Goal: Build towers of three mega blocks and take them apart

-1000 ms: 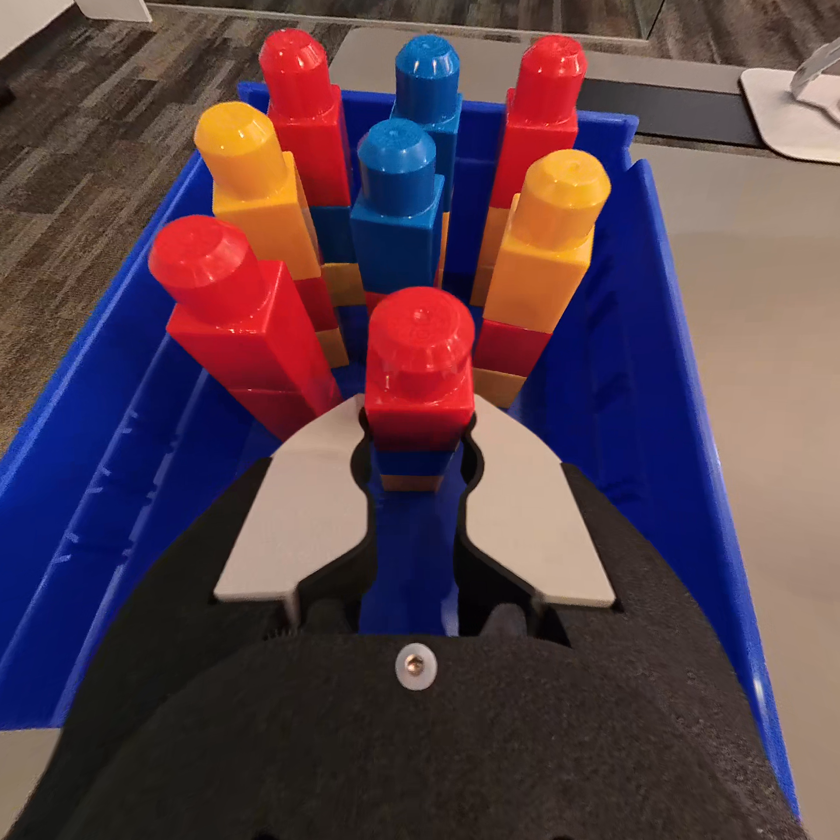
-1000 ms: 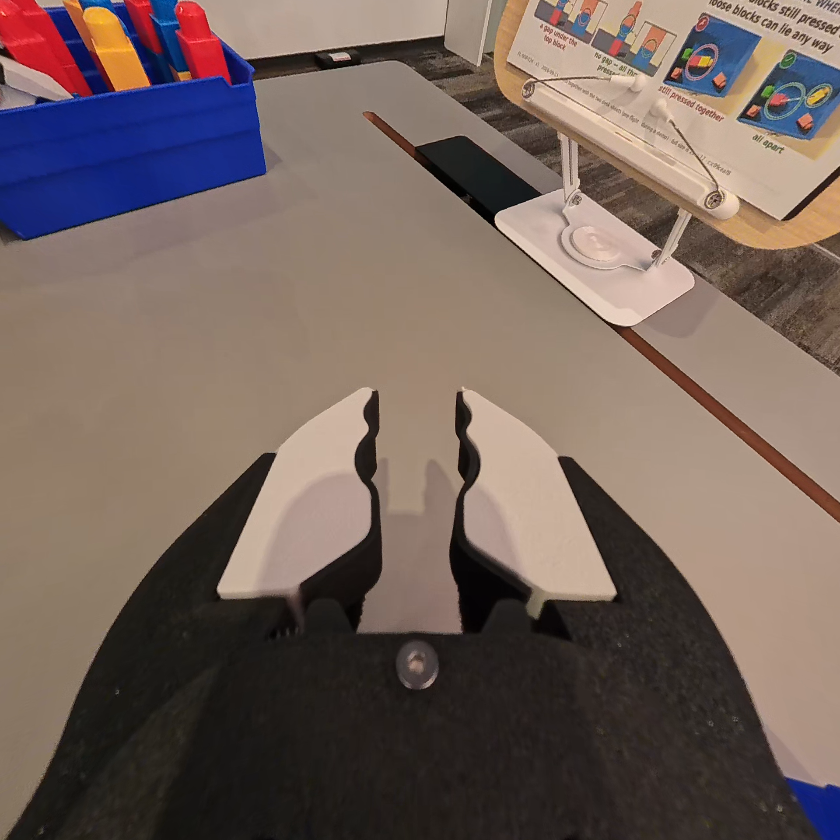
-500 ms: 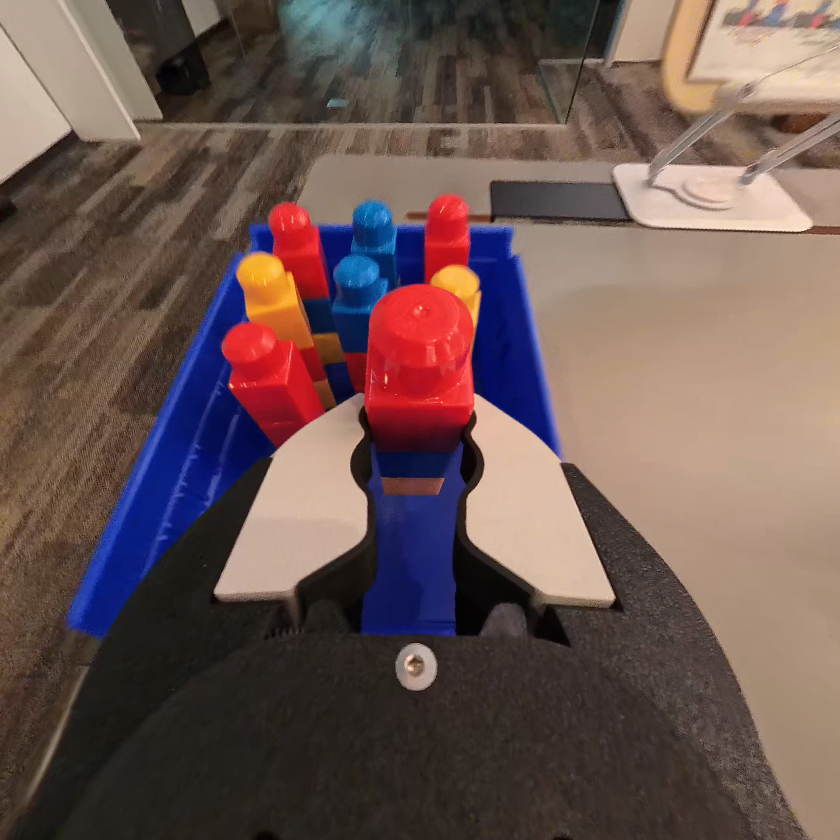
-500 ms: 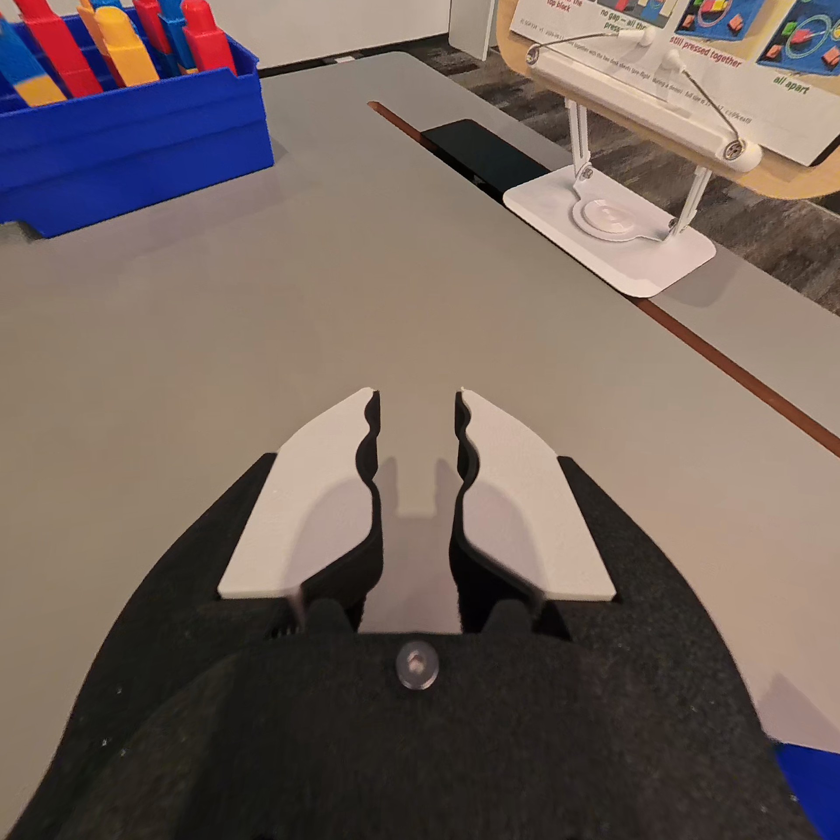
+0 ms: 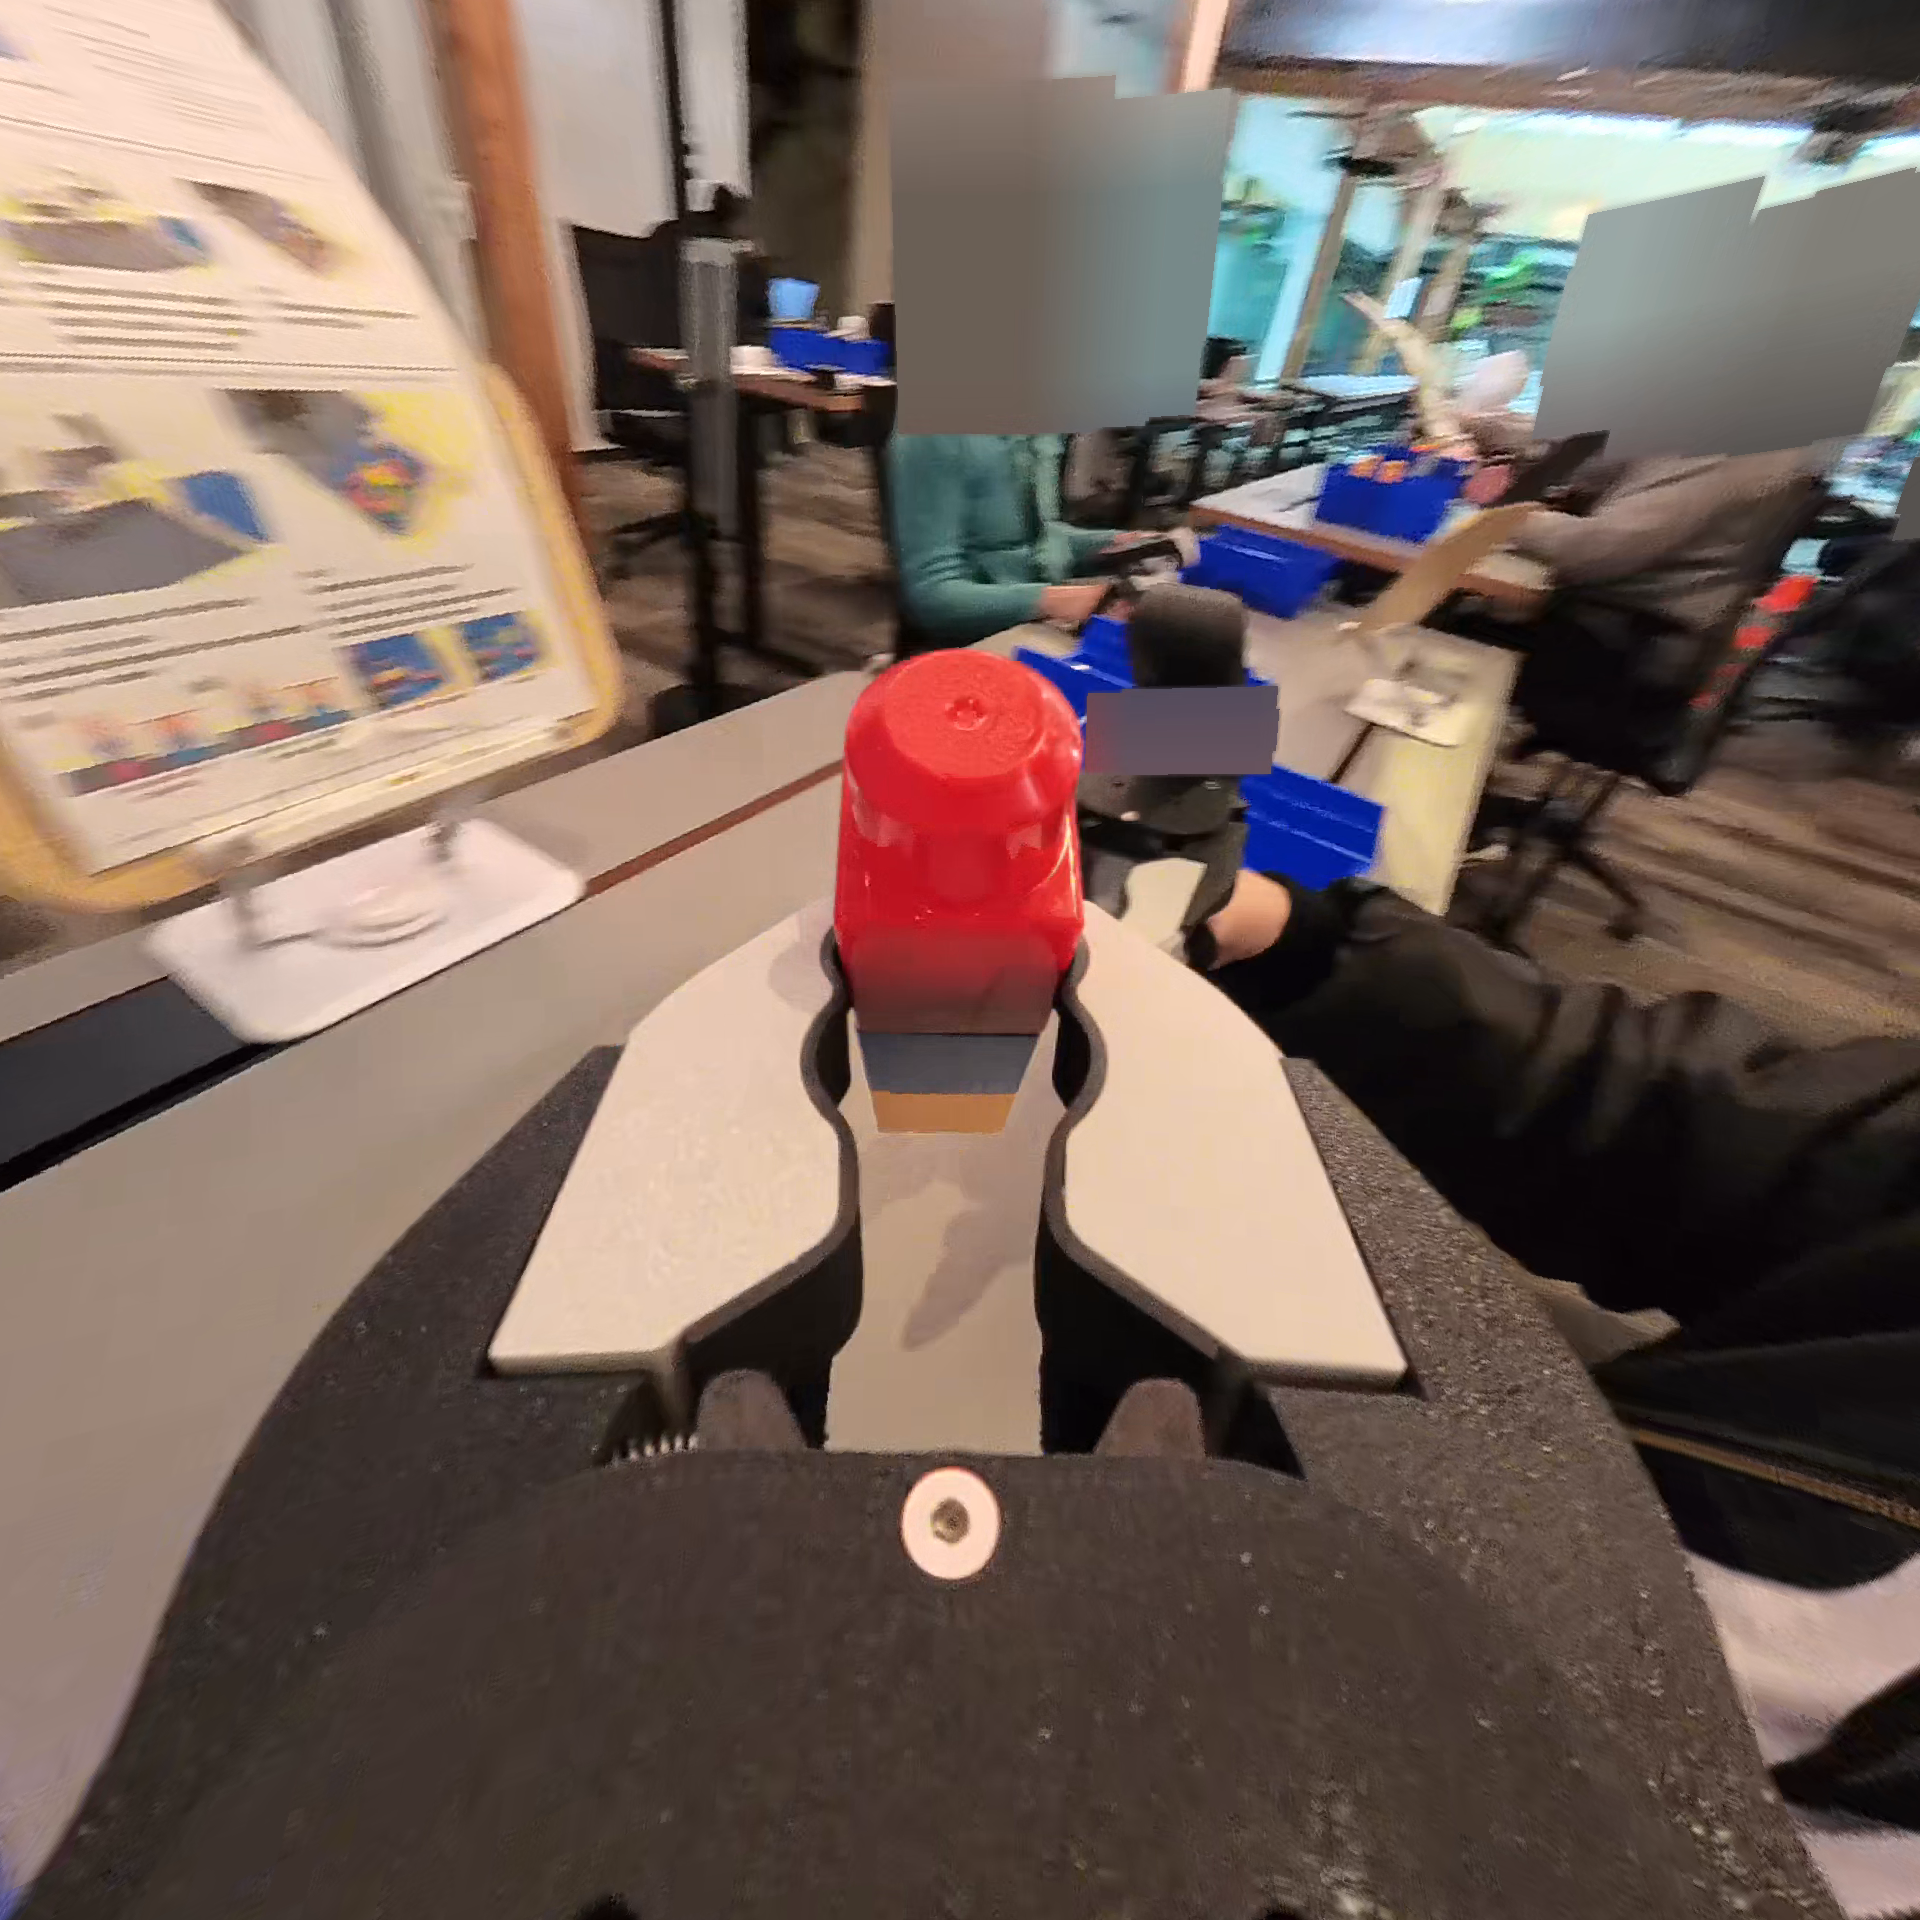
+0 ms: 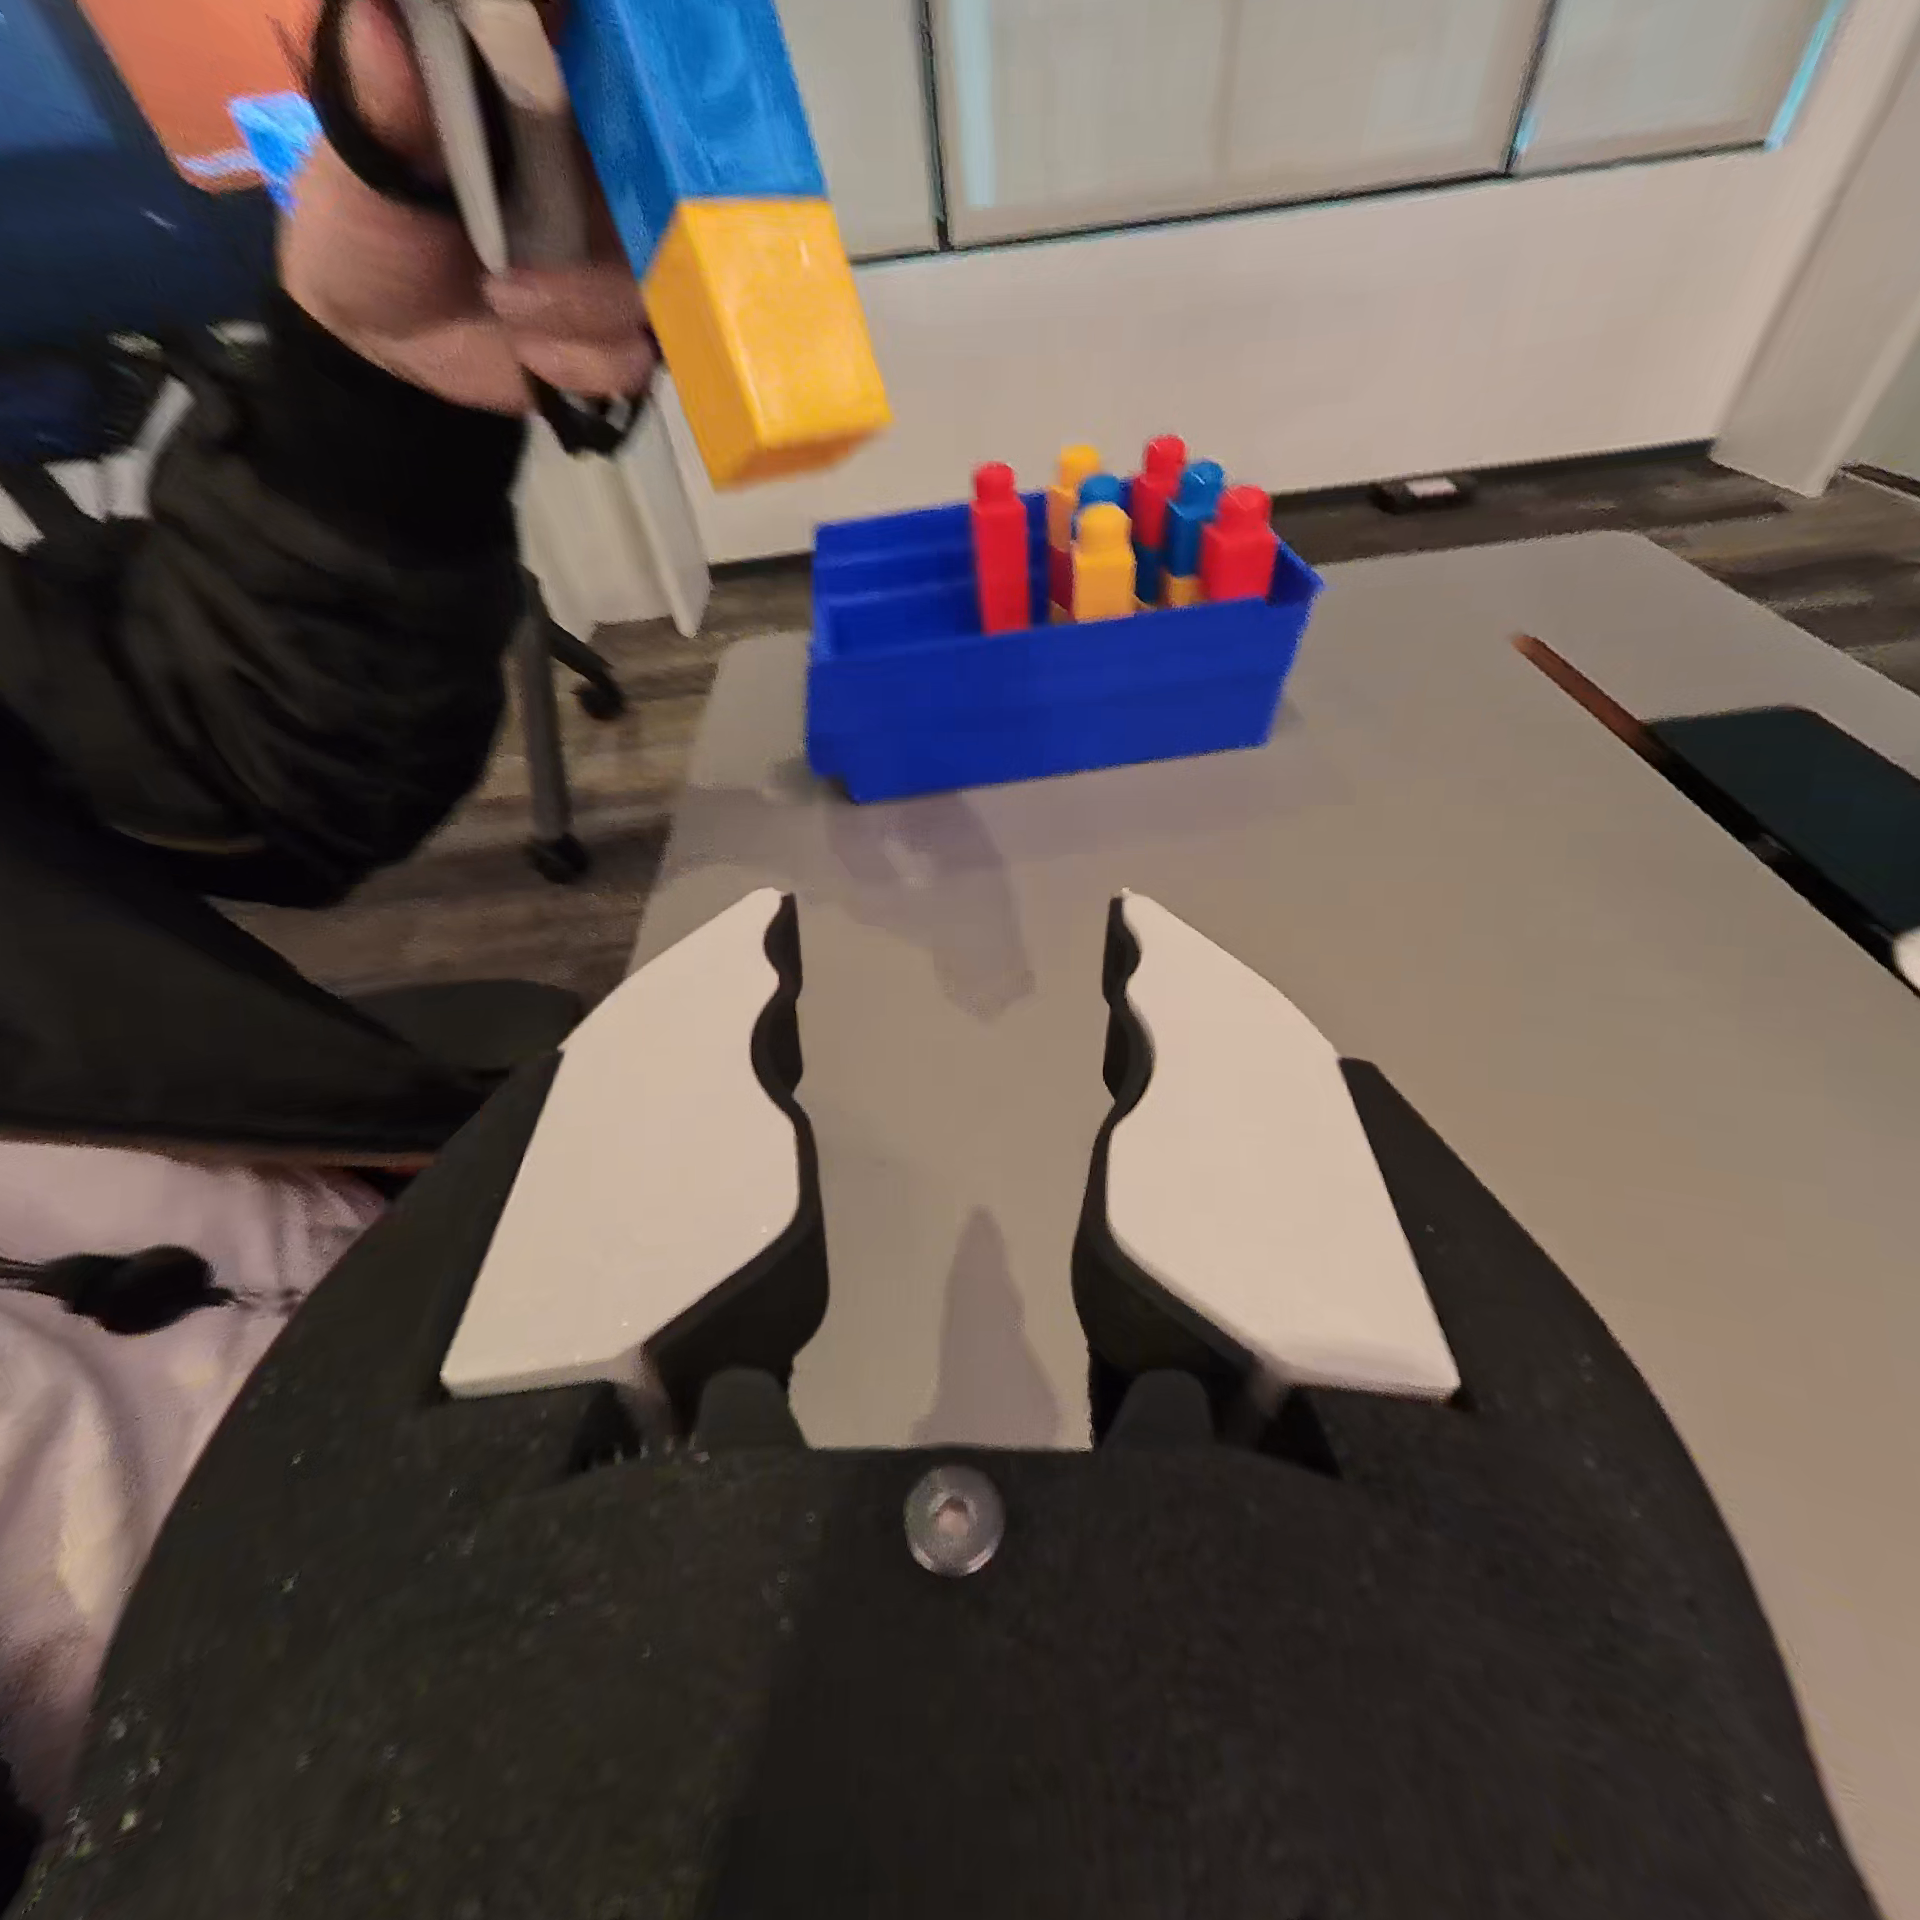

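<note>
My left gripper (image 5: 956, 935) is shut on the red top block of a tower (image 5: 956, 831), with a blue block and a yellow block below it. It holds the tower in the air above the grey table (image 5: 312, 1195). In the right wrist view the tower's blue and yellow blocks (image 6: 748, 270) show at the upper left, held tilted. My right gripper (image 6: 953, 904) is open and empty, low over the table (image 6: 1455, 987) and facing the blue bin (image 6: 1049, 707). Several three-block towers (image 6: 1112, 540) stand upright in the bin.
An instruction board on a white stand (image 5: 353, 914) stands at the table's far left edge. A black flat slab (image 6: 1808, 800) lies at the right of the table. A person's black sleeve (image 5: 1558, 1122) reaches in from the right. Other people and tables with blue bins are behind.
My left gripper has lifted the red-topped tower out of the bin and swung it over the table. My right gripper has turned toward the bin and opened wider.
</note>
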